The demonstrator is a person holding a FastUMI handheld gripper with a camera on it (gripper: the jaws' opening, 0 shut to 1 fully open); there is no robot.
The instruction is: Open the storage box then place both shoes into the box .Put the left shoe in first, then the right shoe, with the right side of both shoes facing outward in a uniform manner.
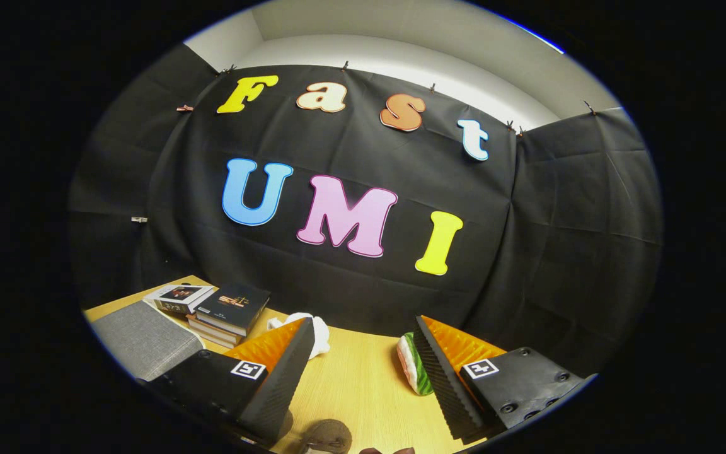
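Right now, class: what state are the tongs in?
Tongs: open, holding nothing, above the wooden table; only bare tabletop lies between the fingers.

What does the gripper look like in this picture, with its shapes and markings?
The gripper has two wedge-shaped fingers with ribbed inner faces. They taper toward the tips. Each finger sits on a dark angular block fixed with round screws, and each block carries a small square black-and-white marker tag. No cables can be seen.

Staged recording booth: black cloth walls (558,252), wooden table (363,384), stacked books (224,312).
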